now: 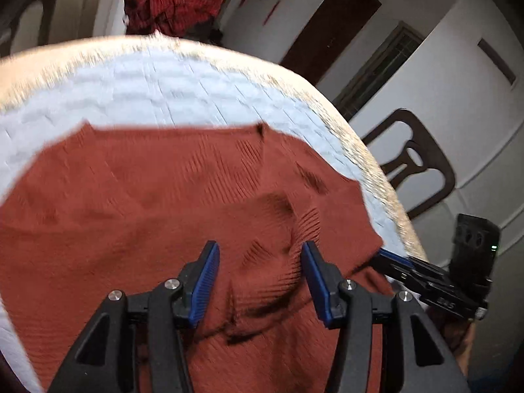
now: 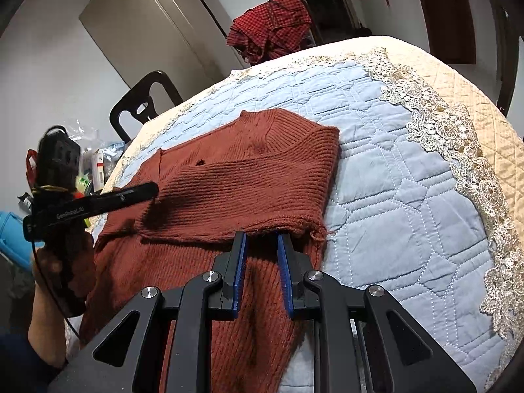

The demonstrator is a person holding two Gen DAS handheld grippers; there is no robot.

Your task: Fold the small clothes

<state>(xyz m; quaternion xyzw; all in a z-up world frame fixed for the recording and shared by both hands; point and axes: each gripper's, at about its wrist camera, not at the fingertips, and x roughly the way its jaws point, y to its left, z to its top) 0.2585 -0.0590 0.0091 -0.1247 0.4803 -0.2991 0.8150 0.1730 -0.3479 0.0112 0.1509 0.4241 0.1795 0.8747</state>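
A rust-red knitted sweater [image 1: 147, 196] lies on a light blue quilt [image 1: 147, 91]. In the right wrist view the sweater [image 2: 249, 177] has its upper part with the collar folded down over the body. My left gripper [image 1: 259, 245] hangs open just above the knit. A raised wrinkle sits between its blue pads, which do not press on it. Seen from the right, the left gripper [image 2: 147, 191] reaches over the sweater's left edge. My right gripper [image 2: 261, 235] has its jaws close together at the hem of the folded flap and is shut on that edge. It also shows at the sweater's right side [image 1: 389, 255].
A lace border [image 2: 458, 150] rings the quilt [image 2: 393, 163], with beige cover beyond it. A red checked cloth [image 2: 271, 23] is heaped past the far edge. A dark chair [image 2: 144, 104] and small clutter [image 2: 95, 163] stand beside the bed. A hand [image 2: 49, 262] holds the left gripper.
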